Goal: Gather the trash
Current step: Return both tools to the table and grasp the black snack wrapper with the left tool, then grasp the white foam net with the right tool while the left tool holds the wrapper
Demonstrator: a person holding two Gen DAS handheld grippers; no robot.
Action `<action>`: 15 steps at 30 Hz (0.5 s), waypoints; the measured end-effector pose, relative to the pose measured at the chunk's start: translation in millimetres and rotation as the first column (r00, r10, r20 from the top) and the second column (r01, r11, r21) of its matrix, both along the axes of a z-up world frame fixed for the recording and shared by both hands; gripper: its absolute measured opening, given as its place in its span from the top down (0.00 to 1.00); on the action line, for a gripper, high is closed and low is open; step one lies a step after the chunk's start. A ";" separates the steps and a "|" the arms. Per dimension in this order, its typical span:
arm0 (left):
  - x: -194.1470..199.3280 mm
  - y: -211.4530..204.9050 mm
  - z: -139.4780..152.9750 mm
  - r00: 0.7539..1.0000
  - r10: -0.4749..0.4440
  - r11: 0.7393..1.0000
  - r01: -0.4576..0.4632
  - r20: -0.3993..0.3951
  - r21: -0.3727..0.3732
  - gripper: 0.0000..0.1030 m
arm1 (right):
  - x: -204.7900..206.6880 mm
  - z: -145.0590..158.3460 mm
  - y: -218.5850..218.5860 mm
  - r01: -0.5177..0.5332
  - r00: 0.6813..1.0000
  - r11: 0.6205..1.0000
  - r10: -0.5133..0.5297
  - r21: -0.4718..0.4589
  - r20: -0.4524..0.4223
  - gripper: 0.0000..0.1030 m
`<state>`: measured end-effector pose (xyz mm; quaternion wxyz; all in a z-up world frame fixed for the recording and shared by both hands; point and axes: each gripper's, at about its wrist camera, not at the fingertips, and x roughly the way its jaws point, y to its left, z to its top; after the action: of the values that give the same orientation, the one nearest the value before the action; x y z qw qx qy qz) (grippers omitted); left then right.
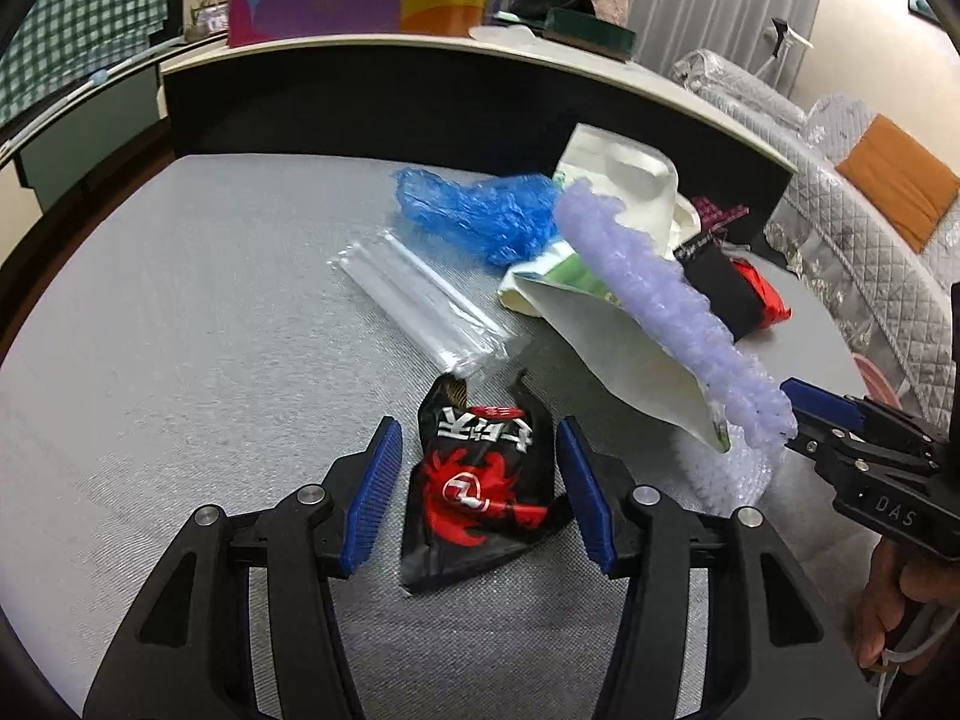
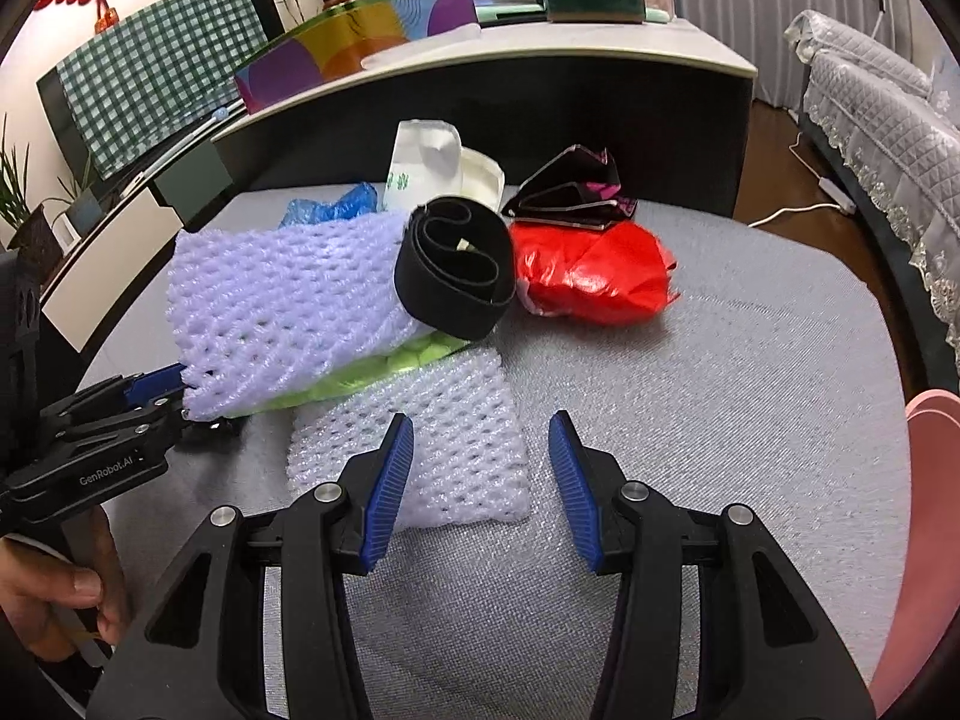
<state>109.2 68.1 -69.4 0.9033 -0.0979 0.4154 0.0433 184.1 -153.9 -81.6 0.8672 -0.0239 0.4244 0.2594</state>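
Straddling the black wrapper (image 1: 480, 480), the left gripper (image 1: 477, 492) has its jaws open, one blue pad on either side of the crumpled pack and neither pressing it. To take it well, I judge the pads should drop until they flank the pack's middle, then close across its width so the foil bunches instead of sliding out; a grip low against the mat (image 1: 180, 312) is safest, since the pack lies flat.

Over the white foam net (image 2: 420, 450) the right gripper (image 2: 480, 480) also stands open and empty. Its left pad is above the net and its right pad is over bare mat, so it would need to shift leftward in its own view to centre on the net before closing.

The wrapper is glossy black with a red swirl and white characters, torn open at its far end, and lies near the mat's near edge. Behind it sit a clear plastic sleeve (image 1: 420, 306), a blue film wad (image 1: 480, 216) and a white pouch (image 1: 624, 348) under a lilac foam net (image 1: 672, 306). Toward the far right of the mat lie a black band (image 2: 456, 270), a red bag (image 2: 594, 276) and a folded dark wrapper (image 2: 570, 192).
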 end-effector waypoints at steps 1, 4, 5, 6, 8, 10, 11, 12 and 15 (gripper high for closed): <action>0.6 -0.8 -0.4 1.000 -0.003 1.000 0.003 -0.005 0.002 0.49 | -0.3 -1.0 0.7 -0.005 1.000 1.000 0.005 0.001 -0.004 0.58; 0.4 -0.3 -0.9 1.000 -0.001 1.000 0.001 -0.010 -0.007 0.50 | -2.6 0.4 4.1 -0.021 1.000 1.000 0.021 -0.006 -0.004 0.66; 0.3 0.3 -0.8 1.000 0.002 1.000 -0.002 -0.009 -0.010 0.55 | -3.6 1.3 5.1 -0.024 1.000 1.000 0.024 -0.011 0.000 0.70; -0.7 1.0 -0.6 1.000 0.004 1.000 -0.004 -0.008 -0.015 0.55 | -4.4 2.1 5.9 -0.030 1.000 0.999 0.030 -0.013 0.001 0.76; -0.7 0.9 -0.3 1.000 0.007 1.000 -0.007 -0.007 -0.019 0.56 | -6.4 3.4 7.3 -0.040 0.999 0.999 0.040 -0.013 0.001 0.87; -1.8 0.7 0.7 1.000 0.008 1.000 -0.008 -0.007 -0.024 0.56 | -7.5 5.2 7.5 -0.050 0.999 0.999 0.050 -0.014 0.005 0.94; -1.3 1.0 1.3 1.000 0.009 1.000 -0.010 -0.006 -0.025 0.56 | -9.4 7.1 8.2 -0.056 0.998 0.998 0.056 -0.016 0.011 0.95; -1.9 0.6 2.1 1.000 0.011 1.000 -0.011 -0.004 -0.023 0.56 | -10.6 8.3 7.6 -0.059 0.998 0.998 0.059 -0.016 0.015 0.95; -3.1 0.4 5.8 1.000 0.014 1.000 -0.014 0.006 -0.015 0.57 | -15.4 15.4 7.0 -0.066 0.997 0.998 0.067 -0.018 0.040 0.96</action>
<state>106.1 68.5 -63.6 0.9036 -0.1074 0.4120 0.0462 168.7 -146.9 -66.1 0.8662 -0.0504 0.4081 0.2840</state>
